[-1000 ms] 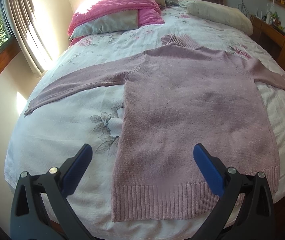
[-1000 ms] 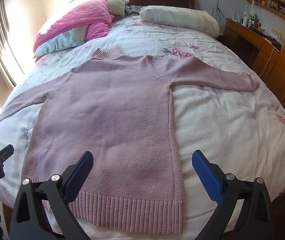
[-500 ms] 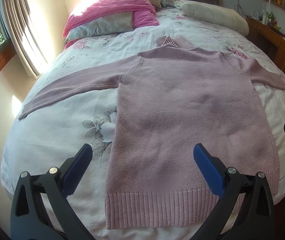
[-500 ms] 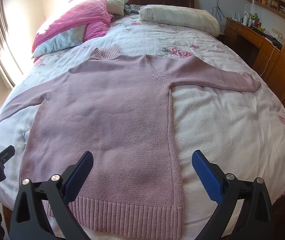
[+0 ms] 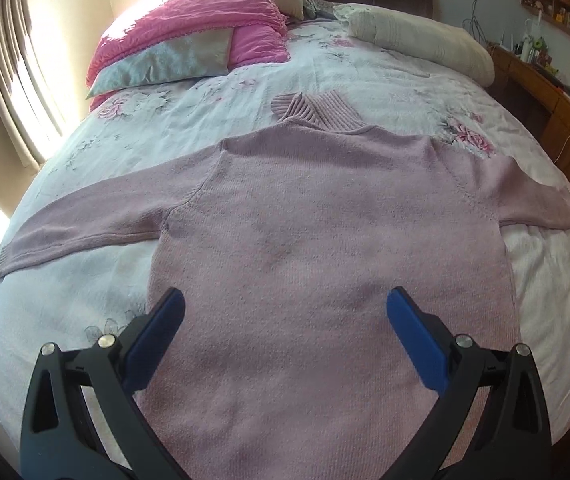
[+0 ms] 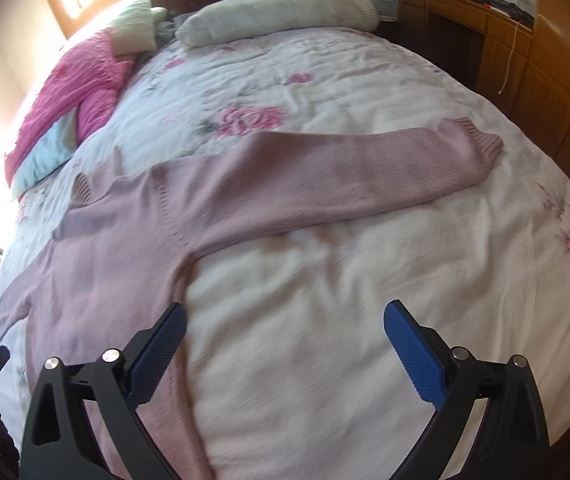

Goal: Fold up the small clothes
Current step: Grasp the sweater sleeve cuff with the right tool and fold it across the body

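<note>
**Pink sweater spread flat on the bed, both tongs released**

A pale pink knit sweater (image 5: 325, 248) lies flat on a floral white bedspread (image 5: 85, 300), its ribbed collar (image 5: 317, 110) pointing toward 12 o'clock, where the pillows sit. In the left wrist view the left tongs (image 5: 285, 316) hang above the sweater's body, jaws spread wide and grasping nothing; one sleeve (image 5: 97, 220) runs out toward 9 o'clock and the other toward 3 o'clock.

In the right wrist view the right tongs (image 6: 285, 328) are likewise released and empty, poised over the bedspread just beside the sweater's side seam, with the left blue pad (image 6: 157, 356) over the edge of the knit. The far sleeve (image 6: 345, 172) stretches toward 2 o'clock, its ribbed cuff (image 6: 481, 148) resting on the bedspread. This view is somewhat blurred.

A bright pink pillow (image 5: 193, 28) and a long white pillow (image 5: 417, 48) lie at the head of the bed. A wooden dresser (image 6: 465, 28) stands at 1 o'clock.
</note>
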